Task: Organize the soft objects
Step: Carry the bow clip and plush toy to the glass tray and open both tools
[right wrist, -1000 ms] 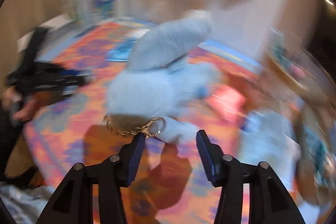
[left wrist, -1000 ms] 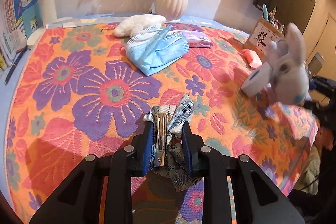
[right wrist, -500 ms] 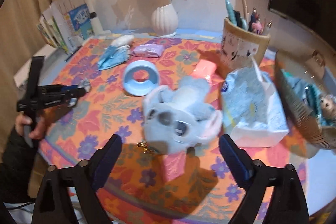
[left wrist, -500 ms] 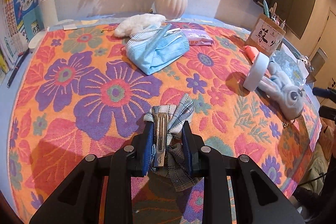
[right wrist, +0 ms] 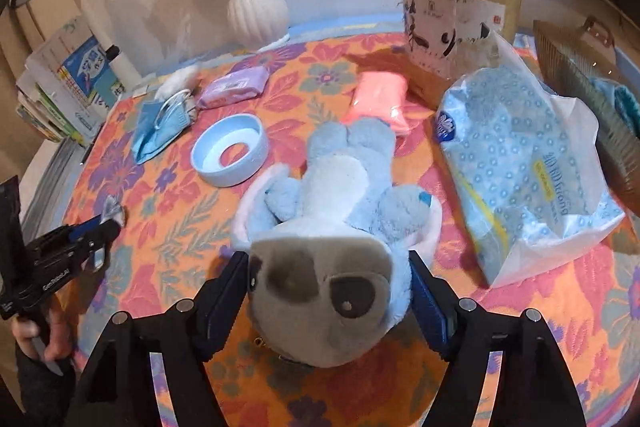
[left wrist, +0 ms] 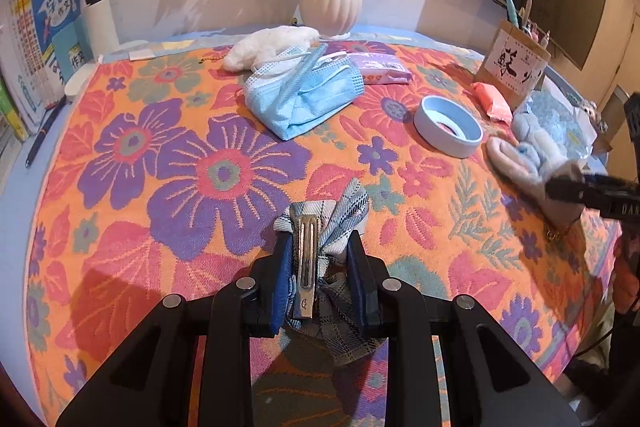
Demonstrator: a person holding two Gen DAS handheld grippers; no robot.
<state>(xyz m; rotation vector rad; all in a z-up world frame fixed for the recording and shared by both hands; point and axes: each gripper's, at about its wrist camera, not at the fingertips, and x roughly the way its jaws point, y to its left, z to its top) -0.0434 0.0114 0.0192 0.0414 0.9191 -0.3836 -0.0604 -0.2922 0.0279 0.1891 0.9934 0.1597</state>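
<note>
Plaid fabric hair bow with metal clip (left wrist: 320, 227) sits clamped in our left gripper (left wrist: 320, 283). Our right gripper (right wrist: 328, 291), jaws just closing, brackets the pale-blue plush toy's (right wrist: 340, 211) head near the floral tablecloth's (left wrist: 160, 187) edge; we cannot tell if the pads press yet. Blue face masks (left wrist: 304, 95) and white fluffy toy (left wrist: 272, 45) lie unsorted at the far edge, so we judge most work remains.

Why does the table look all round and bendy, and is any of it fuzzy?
Left wrist view: the fisheye lens curves the flowery tablecloth and darkens the corners; the picture is sharp, with a dark shadow beside the left gripper. Right wrist view: same bending; the plush toy is so close its face looks huge and soft.
</note>
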